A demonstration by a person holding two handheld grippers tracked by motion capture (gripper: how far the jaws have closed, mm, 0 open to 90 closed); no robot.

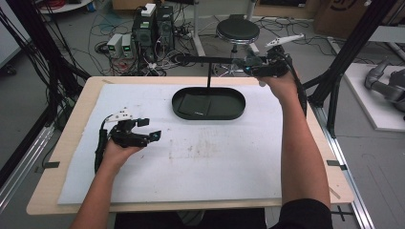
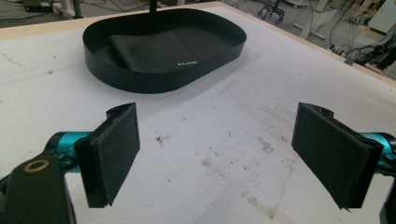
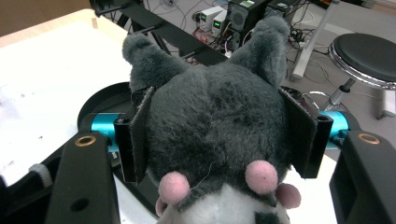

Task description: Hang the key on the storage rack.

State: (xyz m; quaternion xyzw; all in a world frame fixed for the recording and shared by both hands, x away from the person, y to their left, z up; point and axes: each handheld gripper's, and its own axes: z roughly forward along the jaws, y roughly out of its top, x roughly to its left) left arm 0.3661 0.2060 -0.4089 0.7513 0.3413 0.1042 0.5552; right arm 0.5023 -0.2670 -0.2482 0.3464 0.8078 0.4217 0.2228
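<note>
While the left gripper (image 1: 143,128) rests low over the white mat (image 1: 191,157) near the person's side, its jaws stand wide apart with nothing between them, as the left gripper view confirms. Farther out, the right gripper (image 3: 219,135) is clamped on a grey plush toy (image 3: 215,116), the pads pressing both sides of its head just below the ears; in the high view this gripper (image 1: 267,64) is raised beyond the far right end of the black tray (image 1: 239,102), close to the table's back edge. Judged from this, the step in hand is lowering the toy into the tray. To do it well, the toy should be brought back over the tray's open floor, lowered until it touches, and only then released, since a soft toy may roll or catch on the rim. One obstruction is noted: a thin black post (image 1: 208,76) rises at the tray's far side with a horizontal bar reaching toward the right gripper, so the descent should stay clear of it. Beyond the table stand a stool (image 1: 237,31) and cabled electronics (image 1: 153,28), none interfering.
</note>
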